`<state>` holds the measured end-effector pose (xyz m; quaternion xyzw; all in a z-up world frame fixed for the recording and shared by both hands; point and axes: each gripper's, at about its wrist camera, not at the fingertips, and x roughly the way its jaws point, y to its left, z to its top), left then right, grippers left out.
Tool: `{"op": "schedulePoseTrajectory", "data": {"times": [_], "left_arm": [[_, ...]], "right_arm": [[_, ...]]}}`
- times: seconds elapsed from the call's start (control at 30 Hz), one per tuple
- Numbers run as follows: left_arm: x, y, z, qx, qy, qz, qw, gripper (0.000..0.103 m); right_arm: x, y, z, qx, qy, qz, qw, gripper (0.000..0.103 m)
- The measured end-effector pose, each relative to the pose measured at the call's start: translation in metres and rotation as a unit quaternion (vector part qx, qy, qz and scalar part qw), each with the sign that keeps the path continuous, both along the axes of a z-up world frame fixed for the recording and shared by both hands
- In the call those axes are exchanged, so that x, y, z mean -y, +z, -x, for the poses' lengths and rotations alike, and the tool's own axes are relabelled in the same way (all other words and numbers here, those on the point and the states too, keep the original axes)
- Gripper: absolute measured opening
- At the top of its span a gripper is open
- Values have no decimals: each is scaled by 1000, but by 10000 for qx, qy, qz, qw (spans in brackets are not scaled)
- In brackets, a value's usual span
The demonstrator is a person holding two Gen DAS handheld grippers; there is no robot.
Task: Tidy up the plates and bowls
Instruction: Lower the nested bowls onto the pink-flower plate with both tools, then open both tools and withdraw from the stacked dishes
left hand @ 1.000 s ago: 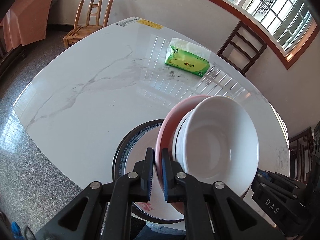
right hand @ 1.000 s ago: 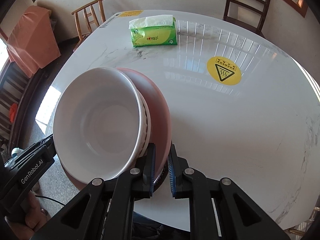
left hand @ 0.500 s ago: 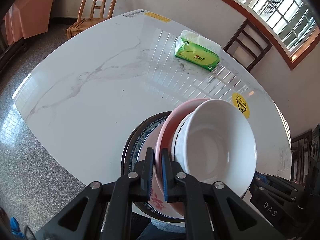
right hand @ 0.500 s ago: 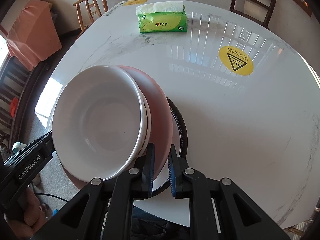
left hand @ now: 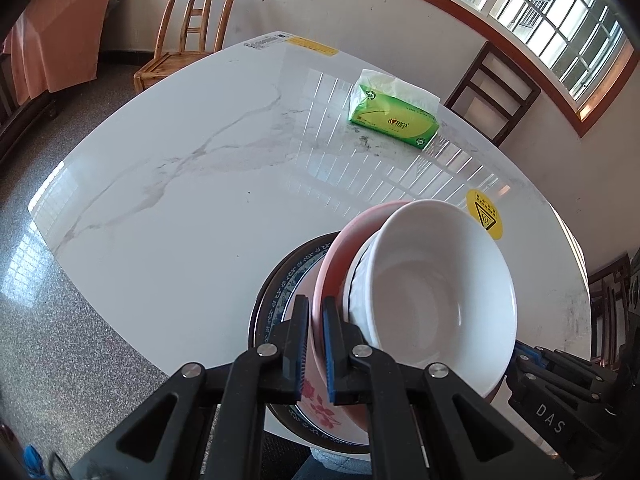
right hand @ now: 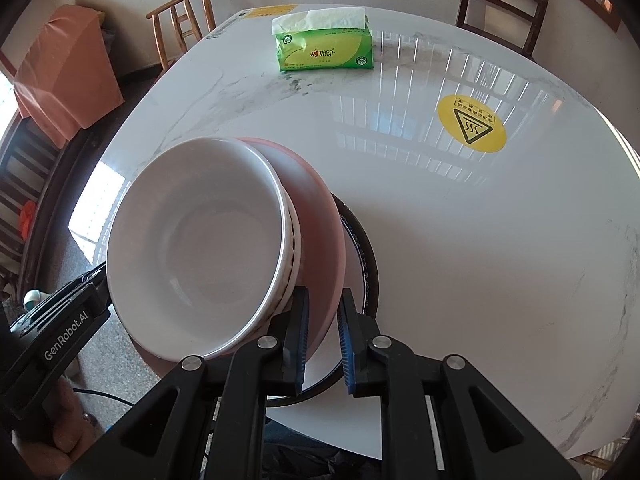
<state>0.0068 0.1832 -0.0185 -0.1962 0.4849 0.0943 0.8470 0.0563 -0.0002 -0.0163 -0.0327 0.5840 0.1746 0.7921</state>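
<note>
So the table (left hand: 192, 184) is a big white marble one, and the landmark for everything here is the dark-rimmed plate (left hand: 276, 292) sitting near its close edge. Both hand-held grippers come in from that near edge, one from each side of the stack.

The pink plate (left hand: 340, 252) is directly over the dark-rimmed plate, tilted up rather than flat. I honestly can't tell whether its low edge is touching the dark-rimmed plate or just above it, since the fingers block that spot. Nested on the pink plate is a white bowl (left hand: 432, 300), with what looks like a second white bowl's rim right under it.

The left hand-held gripper (left hand: 316, 344) is clamped on the pink plate's rim, blue pads pressed on both faces of it, right over the floral part of the dark-rimmed plate. The right hand-held gripper (right hand: 323, 336) has its fingers around the opposite rim of the pink plate (right hand: 320, 232), pinching it too, though with a bit of a gap showing on one side.

Far across the table from the dark-rimmed plate sits a green tissue pack (left hand: 394, 120), and a yellow warning sticker (right hand: 471, 129) is closer.
</note>
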Motion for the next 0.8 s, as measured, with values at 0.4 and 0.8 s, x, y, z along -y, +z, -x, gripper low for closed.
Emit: {"op": "schedulePoseTrajectory", "data": {"times": [0.4,0.8], "left_arm": [[-4,5,15,125,176,-179,9996,27],[7,21,54,412,121,-457,9980,41]], "right_arm": [[12,3,4,259,-212,-121,9994,41],[39,12,31,669,-406,-290,9965,77]]}}
